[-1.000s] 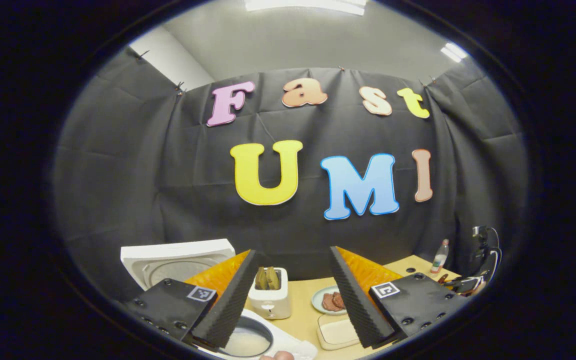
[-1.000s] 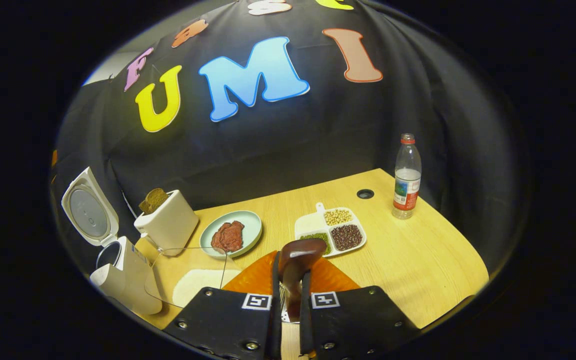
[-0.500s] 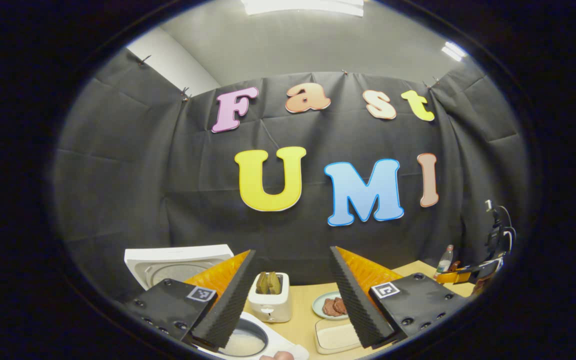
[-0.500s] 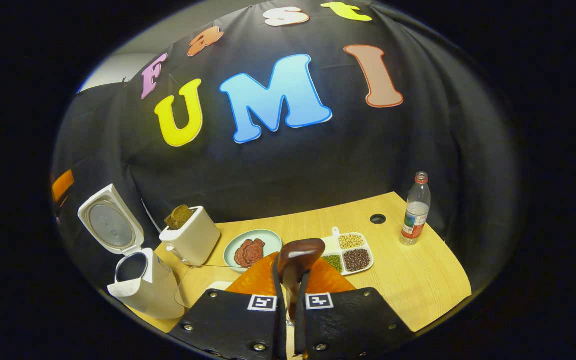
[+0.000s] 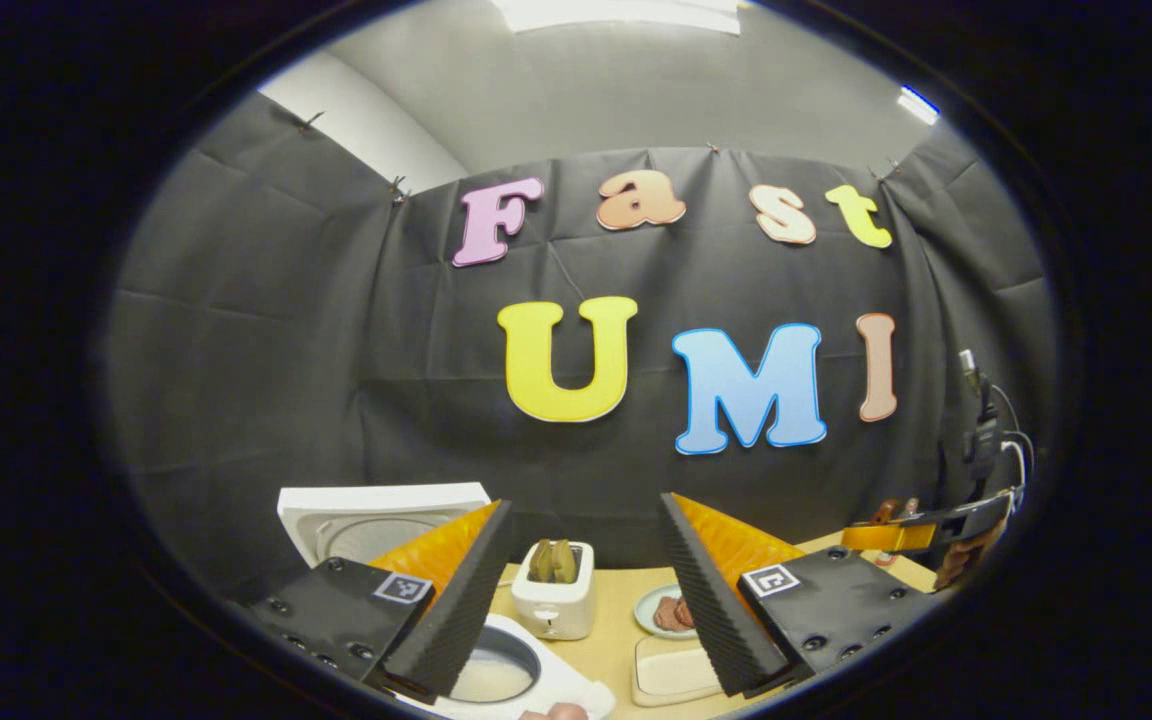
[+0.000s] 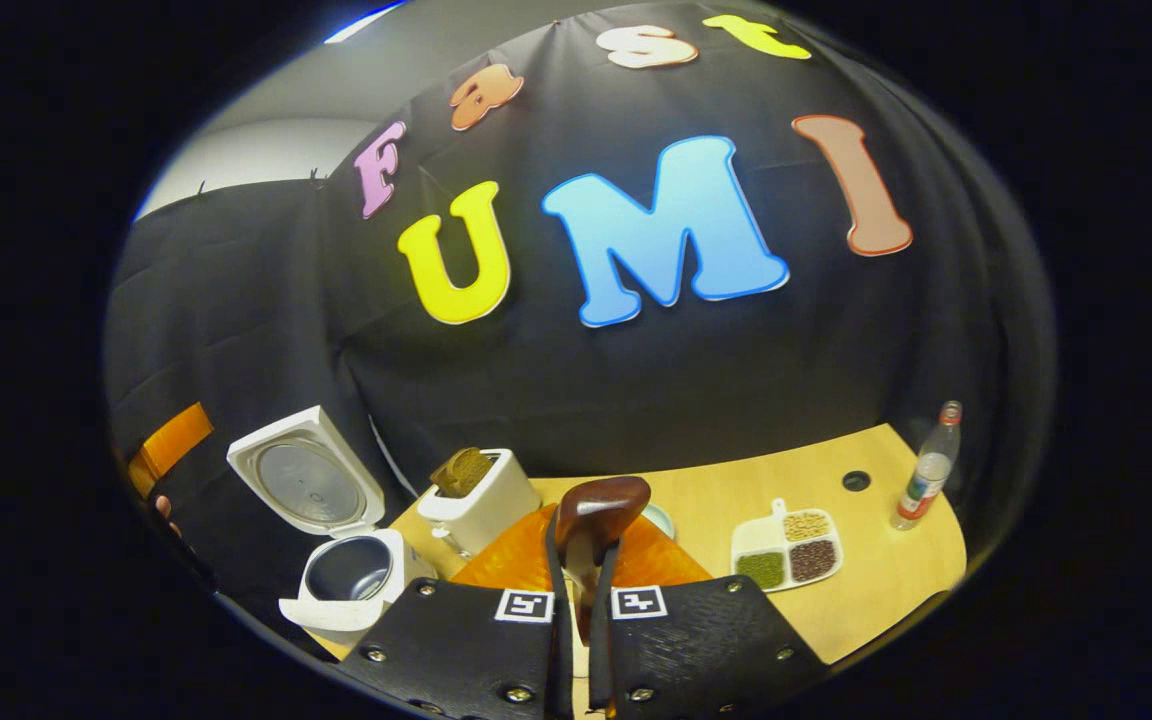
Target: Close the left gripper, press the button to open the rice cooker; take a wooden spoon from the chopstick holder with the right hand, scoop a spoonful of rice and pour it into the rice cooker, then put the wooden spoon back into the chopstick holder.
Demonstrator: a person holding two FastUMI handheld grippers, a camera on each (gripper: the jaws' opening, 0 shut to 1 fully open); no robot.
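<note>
Wooden table [image 6: 896, 580] carries the open rice cooker [image 6: 351, 570]; right of it the right claw [image 6: 576, 570] pinches the wooden spoon [image 6: 596, 510], likely heading back to its holder, left claw [image 5: 576, 590] spread.

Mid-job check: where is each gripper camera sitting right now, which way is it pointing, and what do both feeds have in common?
Left gripper view: rides the left gripper, jaws open, facing the booth wall over the rice cooker.
Right gripper view: rides the right gripper, jaws shut on the wooden spoon, angled down at the table.
Shared: rice cooker, toaster, table.
</note>
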